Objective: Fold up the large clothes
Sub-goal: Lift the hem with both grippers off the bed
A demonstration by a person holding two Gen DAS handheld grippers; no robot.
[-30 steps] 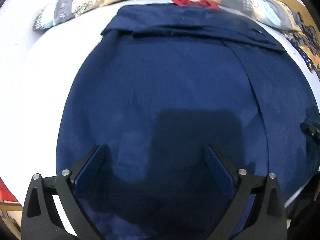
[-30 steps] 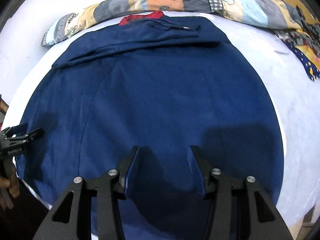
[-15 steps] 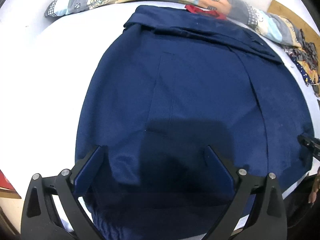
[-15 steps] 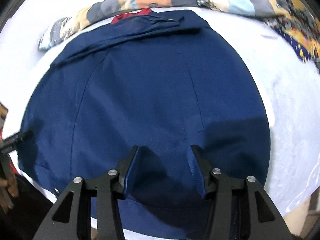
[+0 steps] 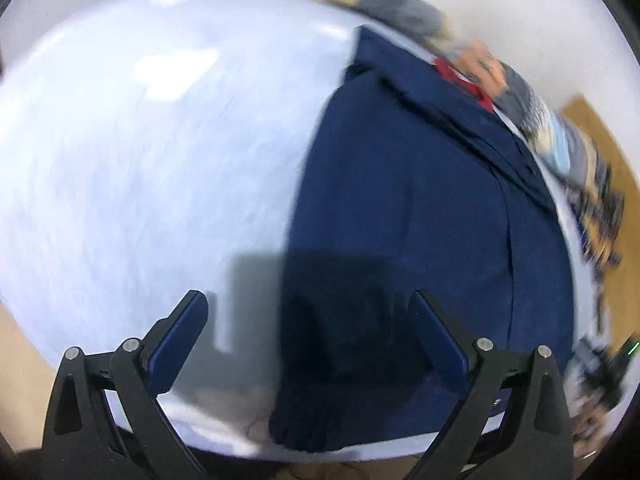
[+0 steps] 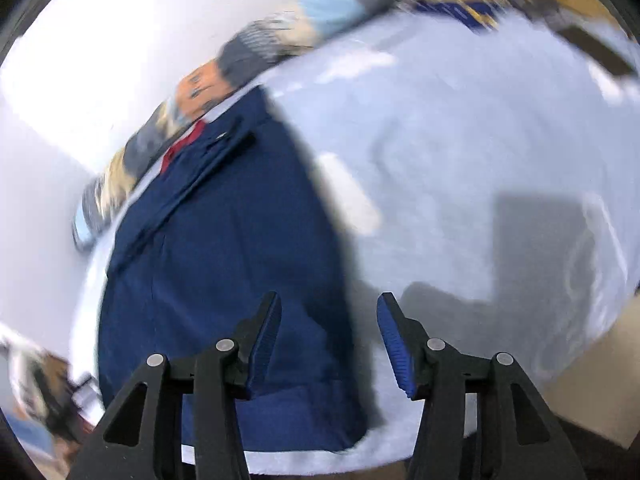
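Both grippers have swung apart from the middle of the navy garment (image 5: 404, 216) toward its opposite side edges within the last second; both views are motion-blurred.

Left gripper (image 5: 308, 320): fingers spread wide, nothing between the pads. A second ago only cloth lay beyond them; now the garment's side edge runs between the two fingers, with bare white surface (image 5: 140, 168) beyond the left finger and cloth beyond the right.

Right gripper (image 6: 328, 340): its jaws are opening slightly and grip nothing. The garment's (image 6: 224, 264) other side edge runs between the fingers, white surface beyond the right one.

The garment lies flat and unmoved, its red-lined collar (image 5: 460, 76) far ahead of the fingers against a patchwork cloth (image 6: 280, 36).

Judgement: each gripper is lining up on a side edge, presumably for a lengthwise fold. No edge is yet gripped.
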